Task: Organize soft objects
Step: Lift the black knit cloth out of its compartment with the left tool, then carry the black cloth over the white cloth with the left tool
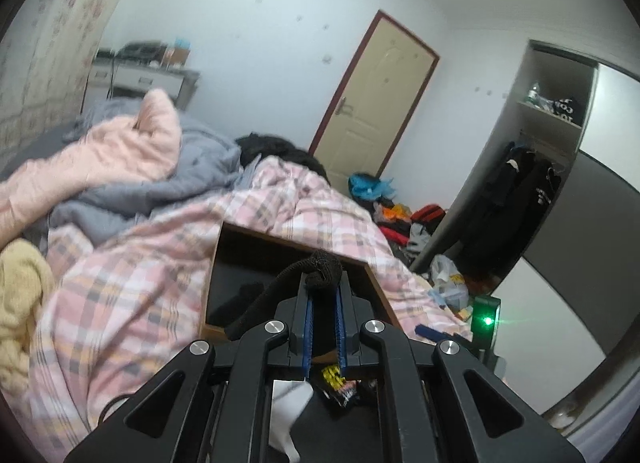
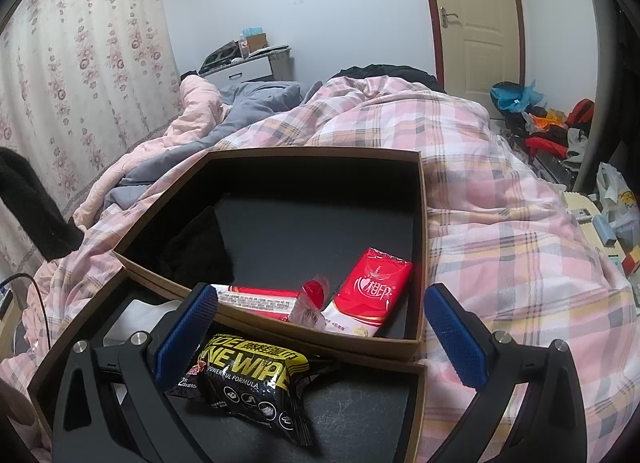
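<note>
Left gripper (image 1: 323,283) pinches a black knit sock (image 1: 320,269), lifted over the brown cardboard box (image 2: 420,203). Right gripper (image 2: 320,327) gapes wide, empty, above a glossy black wipes packet (image 2: 248,379); box rim just ahead.

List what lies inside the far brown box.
Far brown box holds two red tissue packs, a small red wrapper and dark fabric; anything beneath the fabric is hidden.
</note>
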`<state>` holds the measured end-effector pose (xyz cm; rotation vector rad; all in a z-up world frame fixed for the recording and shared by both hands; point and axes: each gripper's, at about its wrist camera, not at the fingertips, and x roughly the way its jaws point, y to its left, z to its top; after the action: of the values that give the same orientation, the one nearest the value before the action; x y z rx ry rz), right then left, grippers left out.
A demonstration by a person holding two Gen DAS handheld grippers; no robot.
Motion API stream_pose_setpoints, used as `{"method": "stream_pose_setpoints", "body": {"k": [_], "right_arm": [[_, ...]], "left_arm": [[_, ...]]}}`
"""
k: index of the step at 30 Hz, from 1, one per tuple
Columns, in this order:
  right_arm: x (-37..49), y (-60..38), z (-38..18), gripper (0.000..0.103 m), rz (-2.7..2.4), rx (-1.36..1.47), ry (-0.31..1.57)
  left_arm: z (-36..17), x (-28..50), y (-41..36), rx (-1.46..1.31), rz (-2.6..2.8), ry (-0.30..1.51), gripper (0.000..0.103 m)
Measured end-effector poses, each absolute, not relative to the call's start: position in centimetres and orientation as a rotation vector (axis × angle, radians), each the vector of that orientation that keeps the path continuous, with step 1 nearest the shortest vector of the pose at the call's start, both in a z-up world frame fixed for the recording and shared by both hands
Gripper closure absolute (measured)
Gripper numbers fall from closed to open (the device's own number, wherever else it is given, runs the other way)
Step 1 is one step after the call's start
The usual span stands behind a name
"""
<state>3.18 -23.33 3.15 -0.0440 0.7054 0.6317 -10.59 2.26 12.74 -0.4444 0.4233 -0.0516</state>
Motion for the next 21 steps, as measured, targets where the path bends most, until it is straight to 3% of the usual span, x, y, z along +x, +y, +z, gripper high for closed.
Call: {"method": "stream_pose_setpoints", "body": {"k": [5,16,21], "right_arm": [[3.2,-23.3,3.1,0.000,0.632,-0.043,0.707],[3.2,-23.4,3.1,0.000,0.633,-0.041,0.707],[3.2,-23.4,3.1,0.000,0.633,-0.040,0.708]], "left_arm": [[12.9,-11.1,1.1,-0.401,-0.030,0.484,0.098],[16.1,-14.9,-2.0,-0.331,-0.216,0.442,0.098],[14.3,-12.5,-2.1,-0.350,-0.232,0.542,0.098]]}}
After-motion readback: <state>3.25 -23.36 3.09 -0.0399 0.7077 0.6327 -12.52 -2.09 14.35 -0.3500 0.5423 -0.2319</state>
